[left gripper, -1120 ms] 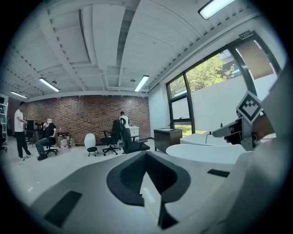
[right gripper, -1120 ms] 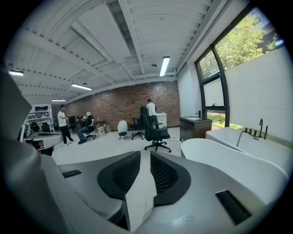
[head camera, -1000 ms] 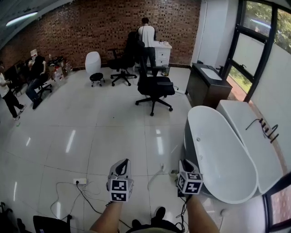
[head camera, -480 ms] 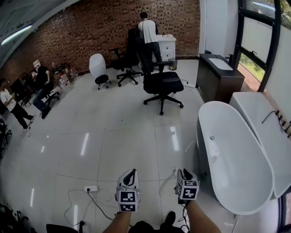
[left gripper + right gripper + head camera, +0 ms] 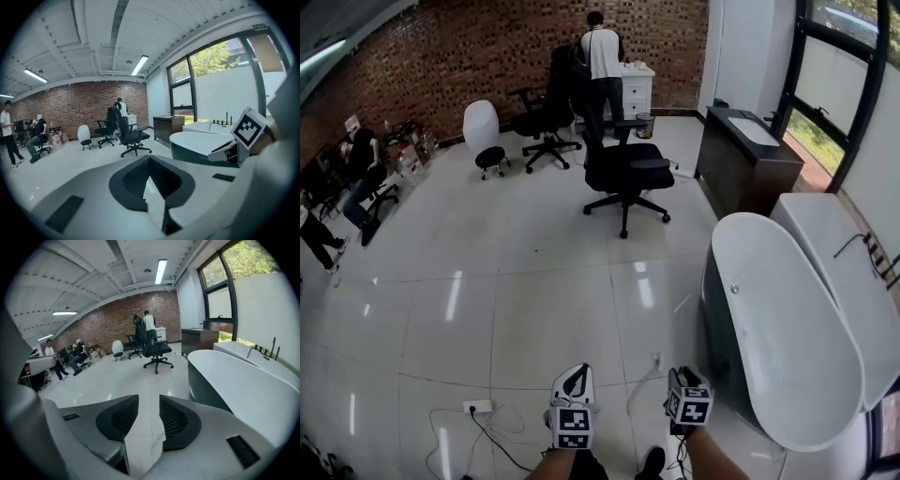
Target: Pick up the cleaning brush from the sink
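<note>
At the far side of the floor (image 5: pixel 534 300), the sink (image 5: pixel 754 130) sits in a dark bench (image 5: pixel 731 178); the cleaning brush cannot be made out from this range. A white bathtub (image 5: pixel 787 328) stands nearer, just beside the right gripper (image 5: pixel 682 375). Its fingers are narrowly parted, having just been opening, with only floor showing between them. The left gripper (image 5: pixel 574 375) has its fingers closed together, holding nothing. Both grippers are well apart from the sink.

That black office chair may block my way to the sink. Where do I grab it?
Probably the backrest of the black office chair, at its top edge: it stands upright and thin, left of the seat in the head view. Come from that left side, pinching over the top.
</note>
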Action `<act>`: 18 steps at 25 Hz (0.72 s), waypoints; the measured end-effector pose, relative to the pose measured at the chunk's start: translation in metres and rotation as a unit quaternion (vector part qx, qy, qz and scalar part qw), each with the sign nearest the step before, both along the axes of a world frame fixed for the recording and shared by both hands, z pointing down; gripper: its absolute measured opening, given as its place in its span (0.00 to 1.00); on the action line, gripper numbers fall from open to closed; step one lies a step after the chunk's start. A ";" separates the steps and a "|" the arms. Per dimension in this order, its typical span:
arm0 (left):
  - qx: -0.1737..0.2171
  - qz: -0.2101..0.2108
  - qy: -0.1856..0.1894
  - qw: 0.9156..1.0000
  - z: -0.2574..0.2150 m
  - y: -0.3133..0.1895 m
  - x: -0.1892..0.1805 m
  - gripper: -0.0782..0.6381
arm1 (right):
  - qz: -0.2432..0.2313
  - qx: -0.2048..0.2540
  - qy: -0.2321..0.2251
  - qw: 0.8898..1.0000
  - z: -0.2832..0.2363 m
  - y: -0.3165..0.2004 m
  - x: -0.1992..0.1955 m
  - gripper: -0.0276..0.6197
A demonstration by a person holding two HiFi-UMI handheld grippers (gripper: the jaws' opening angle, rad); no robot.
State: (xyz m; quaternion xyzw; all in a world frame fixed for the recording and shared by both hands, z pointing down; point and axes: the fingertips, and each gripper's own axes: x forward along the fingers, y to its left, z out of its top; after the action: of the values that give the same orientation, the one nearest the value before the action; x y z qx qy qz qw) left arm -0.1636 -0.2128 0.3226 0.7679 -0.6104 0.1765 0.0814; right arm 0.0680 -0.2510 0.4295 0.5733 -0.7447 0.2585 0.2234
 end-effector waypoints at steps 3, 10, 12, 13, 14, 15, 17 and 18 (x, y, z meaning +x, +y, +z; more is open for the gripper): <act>0.004 0.025 -0.002 1.000 0.030 -0.065 -0.058 0.11 | 0.028 -0.015 0.008 0.999 0.041 -0.049 -0.050 0.26; -0.011 0.052 0.014 0.998 0.256 -0.193 -0.097 0.11 | 0.052 -0.042 0.012 0.998 0.266 -0.159 -0.092 0.29; -0.018 0.060 0.013 0.998 0.343 -0.223 -0.088 0.11 | 0.049 -0.051 0.007 0.997 0.350 -0.187 -0.094 0.29; -0.022 0.062 0.013 0.998 0.387 -0.239 -0.082 0.11 | 0.047 -0.056 0.006 0.997 0.395 -0.200 -0.093 0.31; -0.024 0.064 0.012 0.998 0.438 -0.254 -0.076 0.11 | 0.046 -0.060 0.007 0.997 0.446 -0.214 -0.089 0.31; -0.026 0.064 0.012 0.998 0.496 -0.269 -0.068 0.11 | 0.044 -0.064 0.007 0.997 0.505 -0.227 -0.084 0.31; -0.026 0.065 0.012 0.997 0.622 -0.298 -0.048 0.11 | 0.041 -0.072 0.011 0.996 0.636 -0.252 -0.067 0.31; -0.027 0.068 0.012 0.997 0.676 -0.312 -0.037 0.11 | 0.039 -0.079 0.014 0.996 0.695 -0.264 -0.058 0.31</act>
State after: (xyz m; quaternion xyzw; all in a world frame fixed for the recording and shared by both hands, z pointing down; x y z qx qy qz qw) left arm -0.2009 -0.5245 0.9987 0.8073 -0.5507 0.1889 0.0968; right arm 0.0105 -0.5153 1.1244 0.5864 -0.6957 0.3169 0.2679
